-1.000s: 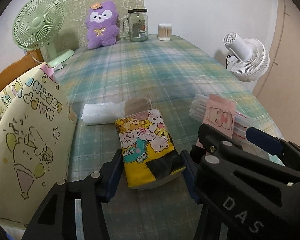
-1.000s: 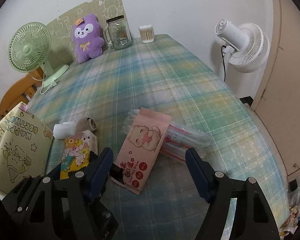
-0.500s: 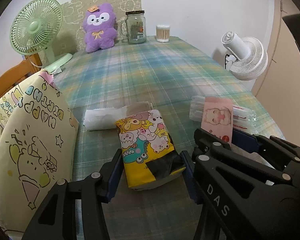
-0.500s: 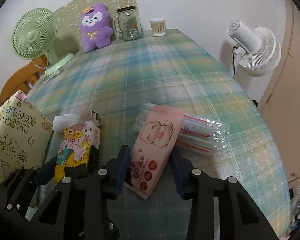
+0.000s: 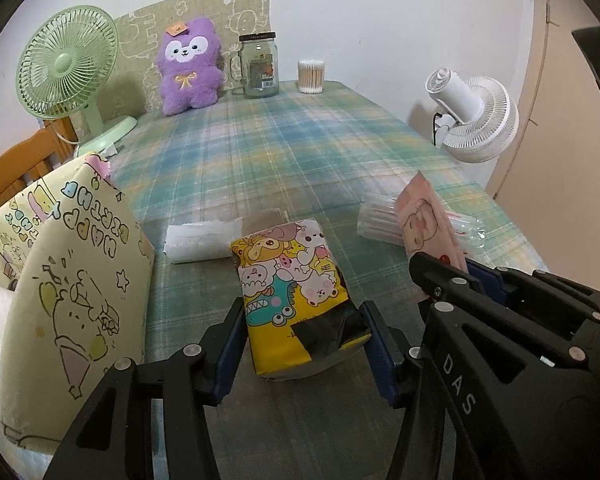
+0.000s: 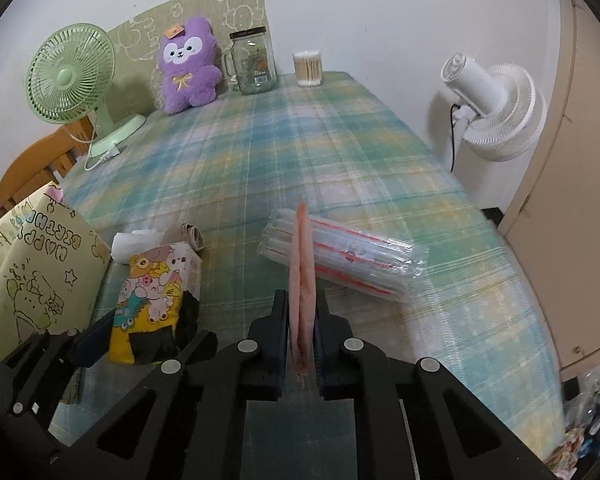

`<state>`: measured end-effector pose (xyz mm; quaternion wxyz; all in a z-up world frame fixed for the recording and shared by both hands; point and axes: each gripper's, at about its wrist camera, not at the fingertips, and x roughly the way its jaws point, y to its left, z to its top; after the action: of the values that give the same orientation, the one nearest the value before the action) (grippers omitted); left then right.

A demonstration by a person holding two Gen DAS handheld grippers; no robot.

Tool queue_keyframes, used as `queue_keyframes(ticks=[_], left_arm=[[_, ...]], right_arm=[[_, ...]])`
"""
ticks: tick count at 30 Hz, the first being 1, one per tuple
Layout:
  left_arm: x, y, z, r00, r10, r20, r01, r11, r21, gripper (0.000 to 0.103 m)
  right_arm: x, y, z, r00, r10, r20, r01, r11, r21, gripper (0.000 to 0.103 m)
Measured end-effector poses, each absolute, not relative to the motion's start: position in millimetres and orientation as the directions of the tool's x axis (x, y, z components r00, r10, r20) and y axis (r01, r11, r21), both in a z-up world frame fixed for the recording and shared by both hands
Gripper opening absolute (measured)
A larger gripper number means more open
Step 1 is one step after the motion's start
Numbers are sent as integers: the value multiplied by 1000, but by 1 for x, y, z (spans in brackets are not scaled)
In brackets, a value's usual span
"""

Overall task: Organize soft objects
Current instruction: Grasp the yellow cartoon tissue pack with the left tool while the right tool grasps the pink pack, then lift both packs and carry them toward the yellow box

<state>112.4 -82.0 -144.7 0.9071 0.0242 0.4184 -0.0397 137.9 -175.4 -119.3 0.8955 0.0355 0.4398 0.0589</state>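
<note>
The cartoon-print tissue pack (image 5: 296,292) lies on the plaid-covered desk (image 5: 284,152) near its front edge, lengthwise between the two blue pads of the left hand-held gripper (image 5: 304,344). Seen from the left wrist, those jaws stand about half spread, a pad at each side of the pack's near end; whether they press on it I cannot tell. Just behind the pack lies a white roll (image 5: 200,240), touching its far corner. To the left a yellow birthday gift bag (image 5: 68,280) stands close, leaving only a narrow lane of cloth beside the pack. To the right the right hand-held gripper (image 5: 460,276) crowds in, holding a pink wet-wipe pack (image 5: 428,220) tilted up over a clear bundle of straws (image 5: 380,220). The middle of the desk is open cloth all the way to the back, where a purple plush (image 5: 190,68), a glass jar (image 5: 258,66) and a tub of cotton swabs (image 5: 311,76) line the far edge, with a green fan (image 5: 66,68) at the back left corner. A white fan (image 5: 476,120) stands off the right edge.

From the right wrist, the right hand-held gripper (image 6: 302,336) has just been closing and is now pinched tight on the pink wet-wipe pack (image 6: 301,264), which stands on edge between the pads and reaches forward over the straw bundle (image 6: 352,252). The desk's right edge runs close past the straws. The tissue pack (image 6: 156,284) sits to the left, with the left hand-held gripper (image 6: 140,332) around its near end and the gift bag (image 6: 40,268) beyond it.
</note>
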Motion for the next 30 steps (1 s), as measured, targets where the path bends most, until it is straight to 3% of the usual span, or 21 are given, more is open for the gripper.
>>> queue_keyframes(ticks=[30], left_arm=[[75, -84, -83, 730, -101, -676, 138, 990, 1, 56]], right_arm=[[91, -181, -53, 713, 88, -695, -34, 995, 91, 13]])
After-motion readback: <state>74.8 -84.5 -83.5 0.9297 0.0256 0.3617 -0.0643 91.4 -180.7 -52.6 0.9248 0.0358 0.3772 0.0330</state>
